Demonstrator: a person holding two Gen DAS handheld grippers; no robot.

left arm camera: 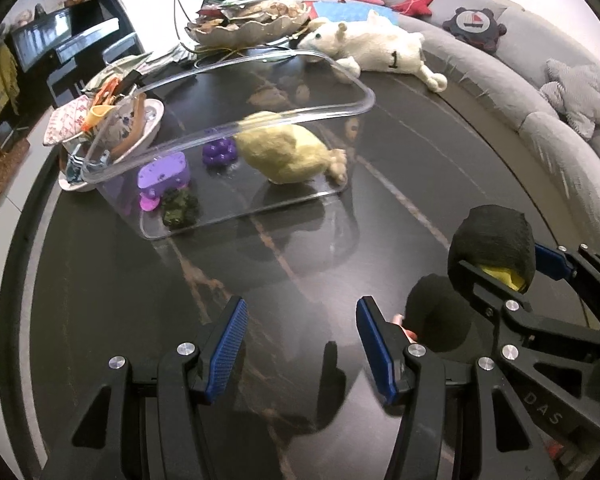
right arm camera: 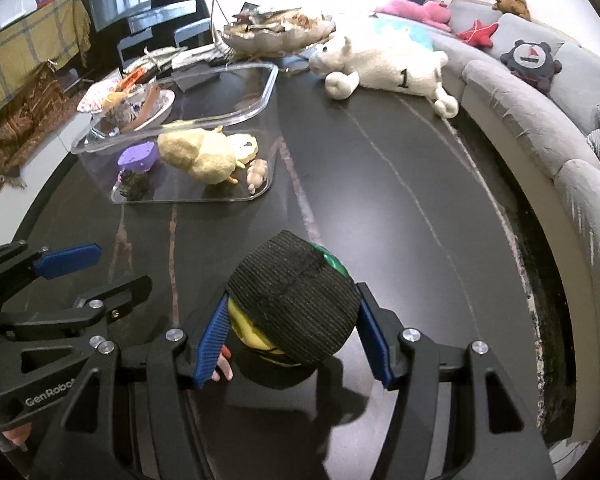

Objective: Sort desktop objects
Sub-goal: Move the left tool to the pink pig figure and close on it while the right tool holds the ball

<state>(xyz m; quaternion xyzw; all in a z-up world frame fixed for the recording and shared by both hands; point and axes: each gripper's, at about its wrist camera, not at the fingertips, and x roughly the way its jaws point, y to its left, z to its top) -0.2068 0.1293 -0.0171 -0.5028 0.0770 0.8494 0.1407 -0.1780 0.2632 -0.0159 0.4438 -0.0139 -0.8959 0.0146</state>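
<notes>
My right gripper (right arm camera: 294, 300) is shut on a round toy (right arm camera: 296, 304) with a black knitted hat over a yellow and green body, just above the dark table. The left wrist view has this toy (left arm camera: 492, 236) and the right gripper (left arm camera: 508, 268) at the right. My left gripper (left arm camera: 300, 308) stands open with nothing between its blue pads, and shows at the left in the right wrist view as the left gripper (right arm camera: 100, 272). A clear plastic bin (left arm camera: 356, 100) ahead holds a yellow plush chick (left arm camera: 284, 152), purple toys (left arm camera: 164, 174) and a dark green toy (left arm camera: 178, 208).
A white plush sheep (right arm camera: 384, 66) marked "1" lies at the table's far edge. A silver leaf bowl (right arm camera: 276, 36) of snacks and a white dish (left arm camera: 148, 120) of clutter stand behind and left of the bin. A grey sofa (right arm camera: 540, 128) curves around the right side.
</notes>
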